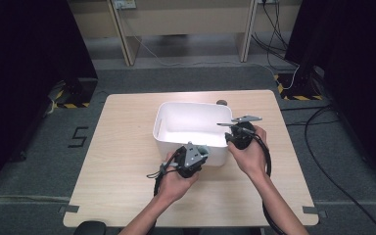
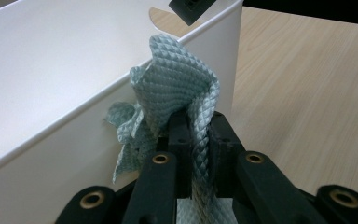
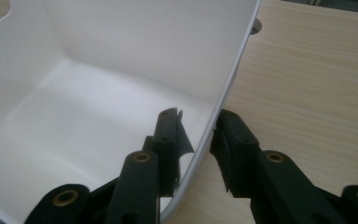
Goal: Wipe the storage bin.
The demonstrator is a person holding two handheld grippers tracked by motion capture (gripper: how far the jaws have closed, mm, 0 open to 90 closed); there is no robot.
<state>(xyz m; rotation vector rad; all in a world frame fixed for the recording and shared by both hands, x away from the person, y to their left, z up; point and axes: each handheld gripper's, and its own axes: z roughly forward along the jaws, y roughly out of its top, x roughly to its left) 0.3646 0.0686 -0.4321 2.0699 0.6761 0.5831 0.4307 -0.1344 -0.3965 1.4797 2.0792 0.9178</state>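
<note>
Cloth [image 2: 172, 93]: lower end cut off by the bottom edge of the left gripper view, its middle hidden between the jaws. In the high view just a grey-blue speck at the left gripper [image 1: 199, 152], weave unreadable. Bin [image 3: 121, 70]: far wall and left side run out of the right gripper view. Small dark round thing [image 1: 221, 103] behind the bin's far corner, half hidden, too small to identify. Floor marking [image 1: 78, 136] reads like a 5, not certain.
</note>
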